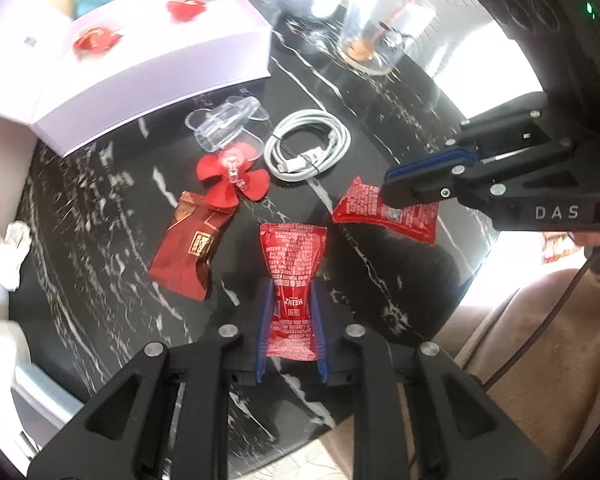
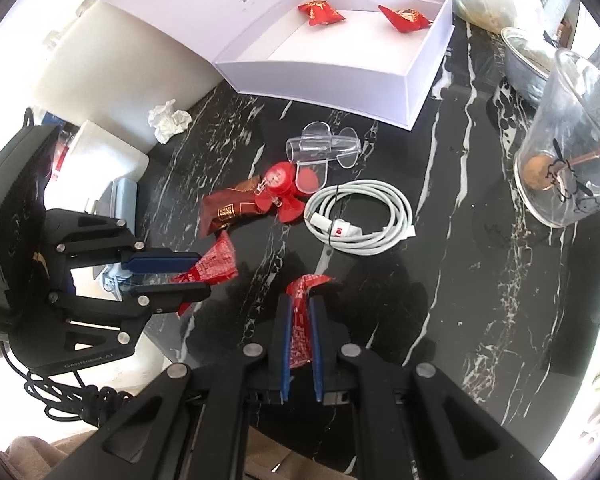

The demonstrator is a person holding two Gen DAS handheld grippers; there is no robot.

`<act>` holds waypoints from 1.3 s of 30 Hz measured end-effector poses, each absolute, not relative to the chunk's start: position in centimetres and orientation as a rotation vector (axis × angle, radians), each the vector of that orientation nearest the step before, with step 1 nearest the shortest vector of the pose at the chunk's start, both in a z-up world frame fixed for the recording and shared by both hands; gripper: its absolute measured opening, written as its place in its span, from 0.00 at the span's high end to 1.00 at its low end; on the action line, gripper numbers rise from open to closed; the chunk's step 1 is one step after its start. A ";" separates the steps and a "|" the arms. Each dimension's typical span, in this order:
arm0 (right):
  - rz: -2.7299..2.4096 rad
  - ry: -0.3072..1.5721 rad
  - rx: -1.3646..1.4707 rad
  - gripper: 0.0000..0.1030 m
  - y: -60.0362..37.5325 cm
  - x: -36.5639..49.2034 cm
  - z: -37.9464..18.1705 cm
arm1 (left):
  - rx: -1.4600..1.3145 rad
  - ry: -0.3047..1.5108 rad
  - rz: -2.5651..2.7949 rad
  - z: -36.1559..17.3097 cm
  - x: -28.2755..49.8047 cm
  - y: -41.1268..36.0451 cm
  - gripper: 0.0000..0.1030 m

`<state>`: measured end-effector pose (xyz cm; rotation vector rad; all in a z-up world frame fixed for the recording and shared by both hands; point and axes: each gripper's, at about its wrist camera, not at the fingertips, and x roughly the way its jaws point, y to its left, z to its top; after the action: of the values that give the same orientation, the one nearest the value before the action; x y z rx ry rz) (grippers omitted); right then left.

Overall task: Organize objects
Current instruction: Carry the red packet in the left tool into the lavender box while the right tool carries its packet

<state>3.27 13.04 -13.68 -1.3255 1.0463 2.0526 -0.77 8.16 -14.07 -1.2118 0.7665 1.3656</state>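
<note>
Two grippers over a black marbled tabletop (image 2: 480, 280), each clamped on a red sauce packet. Left gripper (image 1: 290, 320): jaws closed on the waist of a Heinz packet (image 1: 292, 264), pinched narrow between the blue pads, its upper end fanning out past the fingertips; seen in the right wrist view as gripper (image 2: 196, 276) with the same packet (image 2: 214, 266) sticking out to the right, apparently clear of the tabletop. Right gripper (image 2: 298, 320): jaws nearly together on a second packet (image 2: 302, 320), held edge-on, its crumpled end poking out beyond the tips; in the left wrist view, gripper (image 1: 396, 192) at the right with that packet (image 1: 388, 216) hanging under its tips. Farther out, near the middle of the tabletop: a dark red foil pouch (image 2: 228, 212), a red fan-shaped toy (image 2: 280, 196) overlapping its right end, a clear plastic holder (image 2: 320, 152) touching the toy's far side, and a coiled white cable (image 2: 360, 216) just right of the toy. At the far side, an open white box (image 2: 340, 76) with lid folded back to the left, two red wrapped pieces (image 2: 320, 12) (image 2: 406, 18) inside. Far right: a clear cup (image 2: 568, 160). Left of the box: crumpled tissue (image 2: 168, 118).
</note>
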 end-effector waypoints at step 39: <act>2.213 0.897 -1.185 0.93 20.2 -2.4 -3.7 | -1.135 0.654 1.661 -5.3 -10.1 11.5 0.83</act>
<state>-2.39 20.19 -3.71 -1.1848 0.8969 2.2125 -10.12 11.48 -5.25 -1.1350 0.6541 1.6605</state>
